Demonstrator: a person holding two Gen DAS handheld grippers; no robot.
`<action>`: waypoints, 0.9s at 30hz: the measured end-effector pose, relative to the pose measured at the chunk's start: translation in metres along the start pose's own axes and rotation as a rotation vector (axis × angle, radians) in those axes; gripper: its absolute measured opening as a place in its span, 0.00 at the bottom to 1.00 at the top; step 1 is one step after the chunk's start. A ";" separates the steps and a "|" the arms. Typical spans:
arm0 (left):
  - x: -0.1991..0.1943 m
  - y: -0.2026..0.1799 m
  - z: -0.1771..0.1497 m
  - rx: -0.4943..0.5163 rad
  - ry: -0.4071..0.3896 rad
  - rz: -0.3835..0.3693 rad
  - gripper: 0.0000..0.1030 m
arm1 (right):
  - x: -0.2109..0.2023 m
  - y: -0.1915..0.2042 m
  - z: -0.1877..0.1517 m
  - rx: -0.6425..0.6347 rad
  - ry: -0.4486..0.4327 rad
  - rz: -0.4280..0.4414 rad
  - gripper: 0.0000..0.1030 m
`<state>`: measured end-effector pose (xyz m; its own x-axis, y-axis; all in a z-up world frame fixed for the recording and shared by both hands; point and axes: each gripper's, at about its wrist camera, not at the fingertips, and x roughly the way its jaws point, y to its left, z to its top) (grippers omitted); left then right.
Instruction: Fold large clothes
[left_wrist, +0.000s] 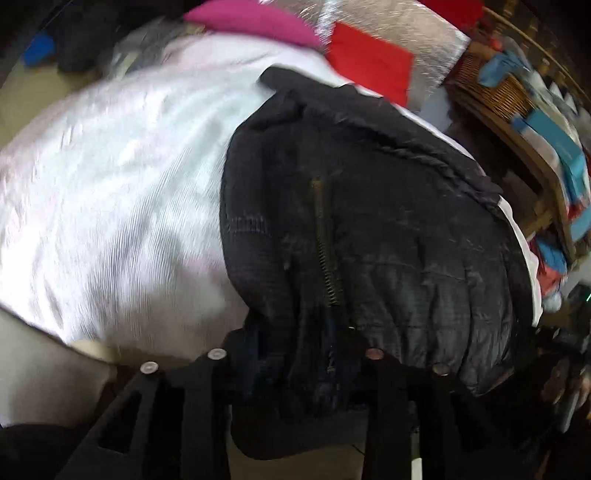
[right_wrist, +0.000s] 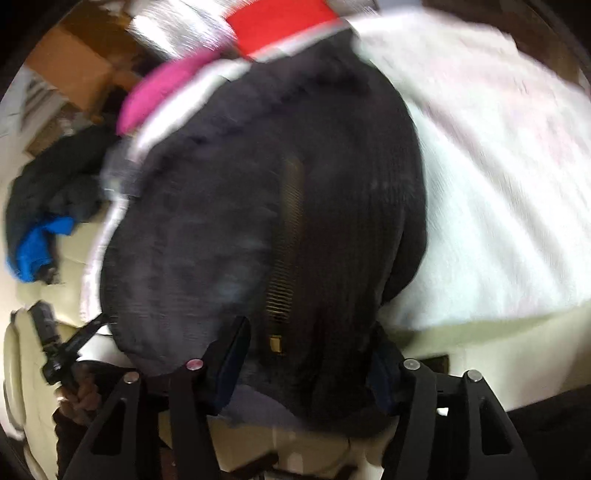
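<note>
A black quilted jacket (left_wrist: 369, 229) with a brass zipper lies over a white cloth (left_wrist: 122, 192) on a bed. My left gripper (left_wrist: 295, 369) is shut on the jacket's near hem, with fabric bunched between its fingers. In the right wrist view the same jacket (right_wrist: 266, 221) fills the middle, its zipper running up the centre. My right gripper (right_wrist: 306, 369) is shut on the jacket's near edge too. Both views are blurred by motion. The fingertips are hidden in the fabric.
A pink item (left_wrist: 255, 22) and a red item (left_wrist: 369, 59) lie at the far side. A wicker basket and cluttered shelves (left_wrist: 517, 96) stand at the right. A dark and blue clothes heap (right_wrist: 44, 221) lies left. The other hand-held gripper (right_wrist: 59, 347) shows at lower left.
</note>
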<state>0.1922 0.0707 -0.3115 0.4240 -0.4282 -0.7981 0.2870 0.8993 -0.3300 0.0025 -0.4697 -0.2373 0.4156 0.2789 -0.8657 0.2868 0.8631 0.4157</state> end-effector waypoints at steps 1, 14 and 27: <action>0.000 0.005 0.000 -0.028 0.010 -0.015 0.43 | 0.006 -0.006 -0.001 0.025 0.020 -0.009 0.63; -0.012 0.017 -0.003 -0.079 0.016 -0.065 0.33 | 0.000 0.014 -0.003 -0.087 -0.006 0.081 0.49; -0.019 0.009 0.017 -0.049 -0.016 -0.204 0.12 | -0.045 0.049 0.026 -0.143 -0.161 0.114 0.18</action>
<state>0.2009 0.0849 -0.2908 0.3750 -0.6030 -0.7041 0.3262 0.7968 -0.5086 0.0209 -0.4508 -0.1709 0.5741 0.3168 -0.7550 0.1096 0.8840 0.4544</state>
